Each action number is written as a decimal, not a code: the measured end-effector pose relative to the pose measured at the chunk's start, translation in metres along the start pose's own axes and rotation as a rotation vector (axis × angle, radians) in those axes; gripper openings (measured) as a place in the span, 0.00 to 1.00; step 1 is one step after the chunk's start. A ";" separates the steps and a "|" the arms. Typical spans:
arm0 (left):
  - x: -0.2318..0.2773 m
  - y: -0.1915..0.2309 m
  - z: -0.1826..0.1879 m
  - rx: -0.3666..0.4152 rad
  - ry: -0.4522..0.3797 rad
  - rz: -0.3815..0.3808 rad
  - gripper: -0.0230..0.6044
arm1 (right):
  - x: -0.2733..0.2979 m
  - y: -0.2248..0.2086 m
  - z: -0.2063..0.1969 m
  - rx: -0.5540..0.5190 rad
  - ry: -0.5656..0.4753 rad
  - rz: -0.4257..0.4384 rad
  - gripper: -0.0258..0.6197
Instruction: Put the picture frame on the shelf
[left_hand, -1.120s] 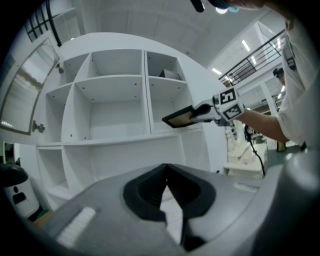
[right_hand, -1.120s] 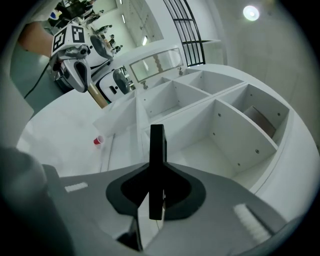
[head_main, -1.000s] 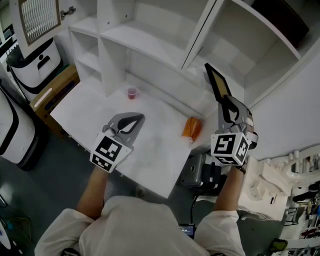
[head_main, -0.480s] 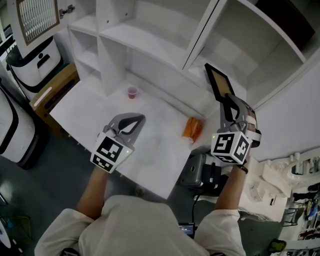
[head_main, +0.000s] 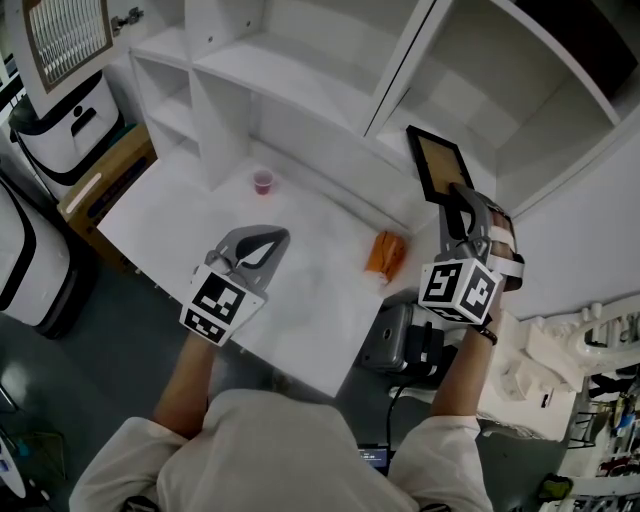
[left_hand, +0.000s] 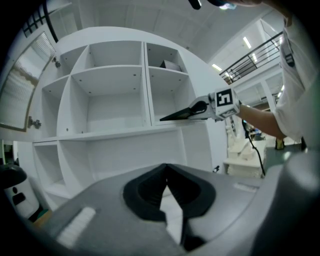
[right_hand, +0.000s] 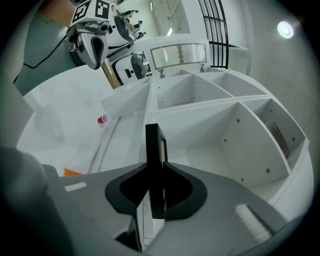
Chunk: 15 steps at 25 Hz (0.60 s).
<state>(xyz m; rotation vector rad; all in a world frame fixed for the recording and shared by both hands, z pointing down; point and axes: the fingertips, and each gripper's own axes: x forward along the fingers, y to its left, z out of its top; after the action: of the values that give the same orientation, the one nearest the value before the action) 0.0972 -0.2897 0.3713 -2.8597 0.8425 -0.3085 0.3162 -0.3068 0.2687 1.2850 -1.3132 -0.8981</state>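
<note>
The picture frame (head_main: 437, 162) is black-edged with a tan face, and my right gripper (head_main: 461, 196) is shut on its lower edge. It hangs tilted in front of the white shelf unit (head_main: 300, 85), at the mouth of a right-hand compartment. In the right gripper view the frame (right_hand: 153, 147) stands edge-on between the pads of my right gripper (right_hand: 156, 176), before an empty compartment (right_hand: 225, 150). My left gripper (head_main: 268, 238) hovers over the white table (head_main: 170, 215), jaws together with nothing in them. The left gripper view shows its closed jaws, with my left gripper (left_hand: 167, 172) facing the shelves and the frame (left_hand: 177, 115) at the right.
A small red cup (head_main: 263, 182) stands on the table near the shelf's foot. An orange packet (head_main: 384, 255) lies at the table's right edge. A cardboard box (head_main: 105, 185) and white bins sit at the left; a black device (head_main: 400, 345) is below the table's corner.
My right gripper has rolled a little with the frame and drifted slightly left, so more of the frame's tan face shows. The left gripper has kept still.
</note>
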 end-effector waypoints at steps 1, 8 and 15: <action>0.001 0.000 0.000 0.000 0.000 -0.002 0.04 | 0.001 0.001 -0.001 -0.005 0.003 0.002 0.15; 0.000 0.004 -0.003 0.001 0.006 0.006 0.04 | 0.009 0.003 -0.001 -0.017 0.008 0.005 0.15; -0.001 0.007 -0.003 -0.003 0.010 0.017 0.04 | 0.016 0.003 0.000 -0.024 0.010 0.003 0.15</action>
<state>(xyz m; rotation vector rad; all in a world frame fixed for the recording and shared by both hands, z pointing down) 0.0919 -0.2956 0.3729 -2.8543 0.8687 -0.3206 0.3176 -0.3216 0.2741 1.2668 -1.2921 -0.9017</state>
